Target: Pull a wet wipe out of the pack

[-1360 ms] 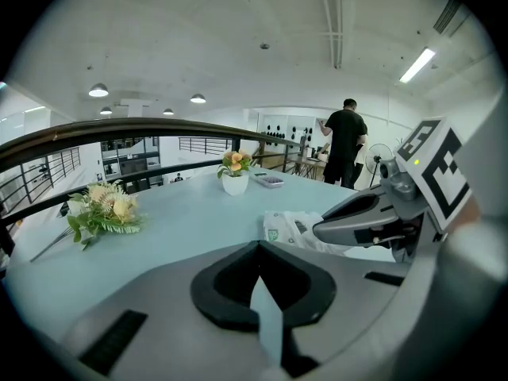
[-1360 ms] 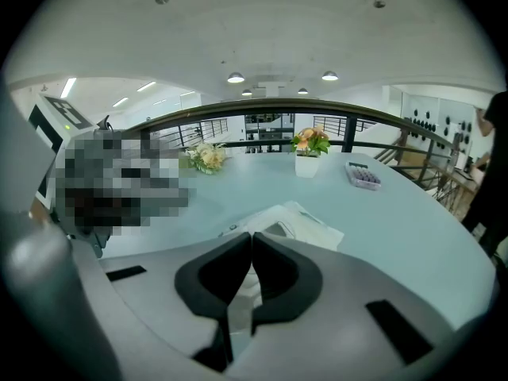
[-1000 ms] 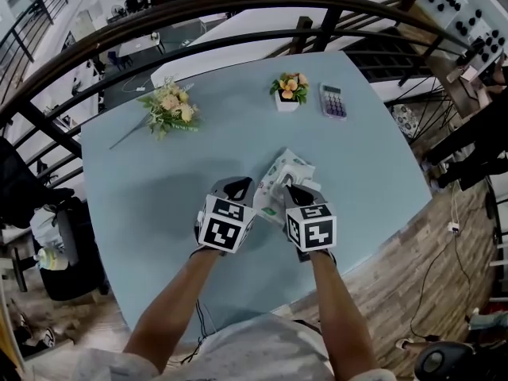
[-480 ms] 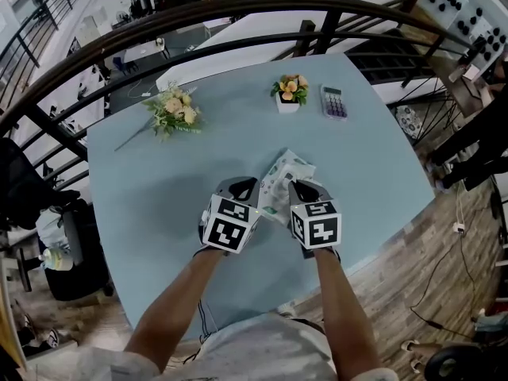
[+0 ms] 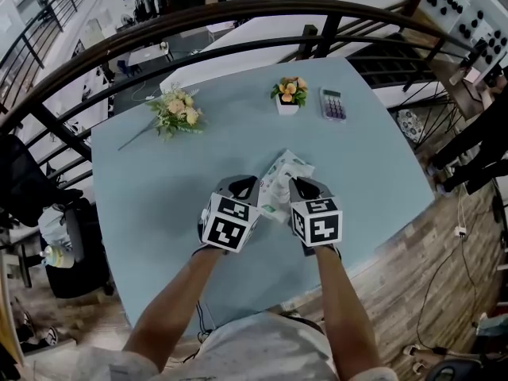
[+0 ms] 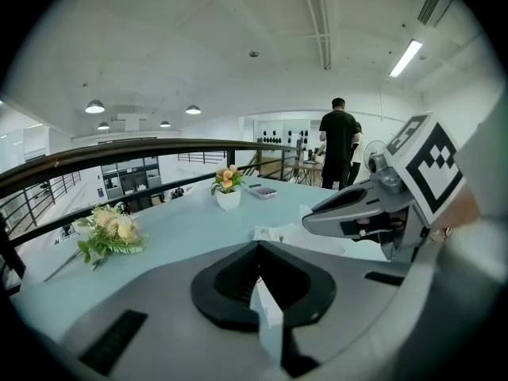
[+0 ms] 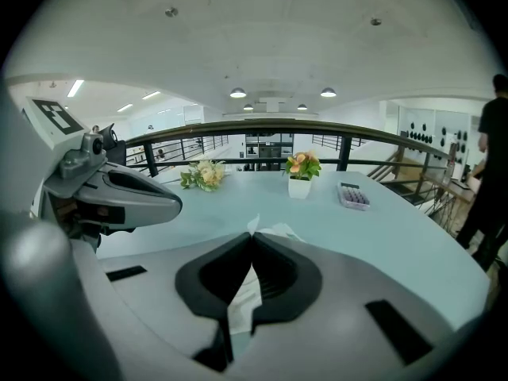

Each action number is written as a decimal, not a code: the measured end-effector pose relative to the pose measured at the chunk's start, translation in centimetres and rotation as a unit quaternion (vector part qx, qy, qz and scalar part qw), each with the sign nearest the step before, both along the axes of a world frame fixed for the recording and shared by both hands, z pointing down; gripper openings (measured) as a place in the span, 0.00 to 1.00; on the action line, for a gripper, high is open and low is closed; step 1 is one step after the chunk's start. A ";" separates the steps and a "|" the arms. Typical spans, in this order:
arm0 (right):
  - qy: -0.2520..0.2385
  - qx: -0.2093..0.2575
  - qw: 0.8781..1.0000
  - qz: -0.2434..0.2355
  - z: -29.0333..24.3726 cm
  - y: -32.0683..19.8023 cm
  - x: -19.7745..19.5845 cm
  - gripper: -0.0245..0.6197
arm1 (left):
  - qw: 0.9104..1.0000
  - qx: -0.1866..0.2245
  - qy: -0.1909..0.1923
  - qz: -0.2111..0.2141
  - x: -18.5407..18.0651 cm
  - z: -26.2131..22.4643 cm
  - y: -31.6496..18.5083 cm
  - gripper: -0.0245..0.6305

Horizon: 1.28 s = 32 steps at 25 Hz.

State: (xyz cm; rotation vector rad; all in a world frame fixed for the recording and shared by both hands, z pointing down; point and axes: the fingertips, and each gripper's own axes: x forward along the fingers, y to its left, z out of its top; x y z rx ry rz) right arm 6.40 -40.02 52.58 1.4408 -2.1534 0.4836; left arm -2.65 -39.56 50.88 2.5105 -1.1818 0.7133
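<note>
The wet wipe pack (image 5: 282, 179), white with green print and crumpled, lies mid-table between my two grippers. My left gripper (image 5: 241, 189) is at the pack's near left corner, jaws shut on a thin white strip (image 6: 267, 312) of it. In the left gripper view the rest of the pack (image 6: 290, 235) lies just ahead. My right gripper (image 5: 302, 189) is at the near right corner, shut on a thin white sheet (image 7: 242, 296) whose tip stands up past the jaws. I cannot tell whether that sheet is a wipe or pack film.
On the light blue table (image 5: 143, 189) a loose flower bunch (image 5: 178, 111) lies far left, with a small white pot of flowers (image 5: 288, 92) and a calculator (image 5: 332, 103) at the far side. A dark railing (image 5: 238, 22) runs behind. A person (image 6: 339, 141) stands beyond the table.
</note>
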 end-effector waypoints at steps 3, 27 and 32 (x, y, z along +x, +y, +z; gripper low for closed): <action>-0.001 0.005 1.000 -0.001 -0.5 0.3 0.2 0.05 | 1.000 0.008 -0.010 0.003 0.0 -0.7 0.2 0.03; -0.027 0.035 0.998 -0.033 -3.4 1.6 2.2 0.05 | 0.998 0.035 -0.008 -0.052 1.4 -4.2 2.2 0.03; -0.030 0.042 0.998 -0.039 -4.0 2.0 2.7 0.05 | 0.997 0.039 -0.011 -0.062 1.6 -4.6 2.7 0.03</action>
